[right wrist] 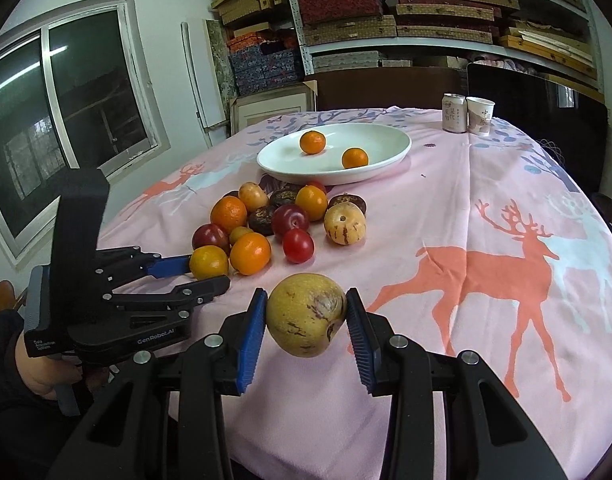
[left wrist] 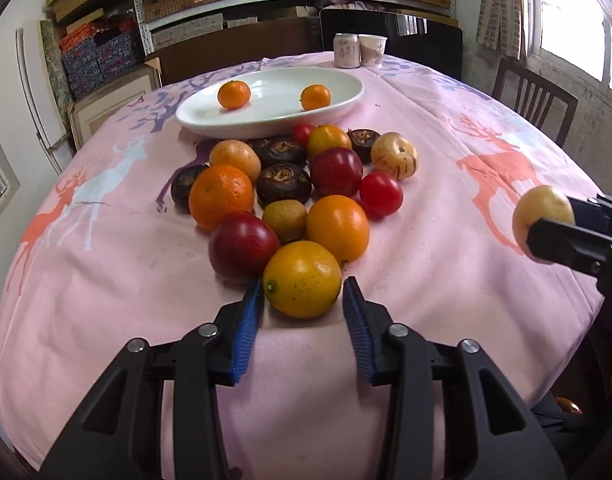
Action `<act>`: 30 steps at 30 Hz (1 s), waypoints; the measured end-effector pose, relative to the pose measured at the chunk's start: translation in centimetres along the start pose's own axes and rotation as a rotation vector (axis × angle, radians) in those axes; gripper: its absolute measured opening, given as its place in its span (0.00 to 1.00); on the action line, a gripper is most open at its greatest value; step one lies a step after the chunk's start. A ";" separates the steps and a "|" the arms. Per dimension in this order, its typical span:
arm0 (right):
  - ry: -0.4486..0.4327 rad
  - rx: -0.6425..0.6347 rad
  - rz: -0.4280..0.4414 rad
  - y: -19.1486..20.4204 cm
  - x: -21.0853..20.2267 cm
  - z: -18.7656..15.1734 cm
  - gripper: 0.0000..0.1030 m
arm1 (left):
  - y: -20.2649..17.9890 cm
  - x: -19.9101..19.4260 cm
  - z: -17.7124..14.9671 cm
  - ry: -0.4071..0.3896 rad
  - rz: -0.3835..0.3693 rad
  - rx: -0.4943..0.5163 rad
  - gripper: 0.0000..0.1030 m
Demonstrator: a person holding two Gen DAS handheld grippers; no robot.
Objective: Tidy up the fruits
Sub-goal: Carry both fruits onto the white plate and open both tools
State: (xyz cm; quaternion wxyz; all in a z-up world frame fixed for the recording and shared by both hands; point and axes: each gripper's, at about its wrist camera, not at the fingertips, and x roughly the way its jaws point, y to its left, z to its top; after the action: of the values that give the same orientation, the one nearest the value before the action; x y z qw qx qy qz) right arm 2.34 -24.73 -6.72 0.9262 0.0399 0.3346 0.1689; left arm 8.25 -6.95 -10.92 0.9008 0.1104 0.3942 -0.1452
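Nearest table edge: right gripper clamps round yellow-brown speckled fruit, lifted off pink deer-print tablecloth. Left gripper spread wide around yellow-orange citrus, pads not quite touching. Behind, mixed fruit pile. Farther, white oval ceramic dish holds two small orange mandarins.

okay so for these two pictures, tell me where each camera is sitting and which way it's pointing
Left wrist: sits on the left gripper, low at the near table edge, facing the white plate; its blue fingers flank a yellow-orange fruit in the pile.
Right wrist: sits on the right gripper, facing the same way; its pads clamp a yellowish melon-like fruit above the cloth; the person's hand shows at left.
Shared: plate, fruit pile, can, paper cup, and each other's gripper.
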 end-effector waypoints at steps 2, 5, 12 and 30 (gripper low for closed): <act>0.004 0.003 -0.001 0.0 0.0 -0.1 0.39 | -0.1 0.2 0.2 -0.003 -0.004 -0.005 0.38; 0.002 0.007 -0.006 -0.1 -0.2 -0.2 0.39 | -0.1 0.3 0.3 -0.009 -0.017 -0.006 0.34; -0.014 0.019 0.002 -0.4 -0.7 -0.1 0.39 | 1.2 -1.8 -0.2 -0.053 -0.037 -0.025 0.34; -0.126 0.019 0.009 -3.0 -0.6 12.5 0.39 | 7.8 -4.5 10.2 -0.159 -0.072 -0.082 0.34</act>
State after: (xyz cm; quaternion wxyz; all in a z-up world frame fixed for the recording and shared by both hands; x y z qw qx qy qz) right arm 10.65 -27.25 2.70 0.9443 0.0610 0.2769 0.1670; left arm 14.99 -2.04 -0.10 0.9272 0.0470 0.3307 -0.1696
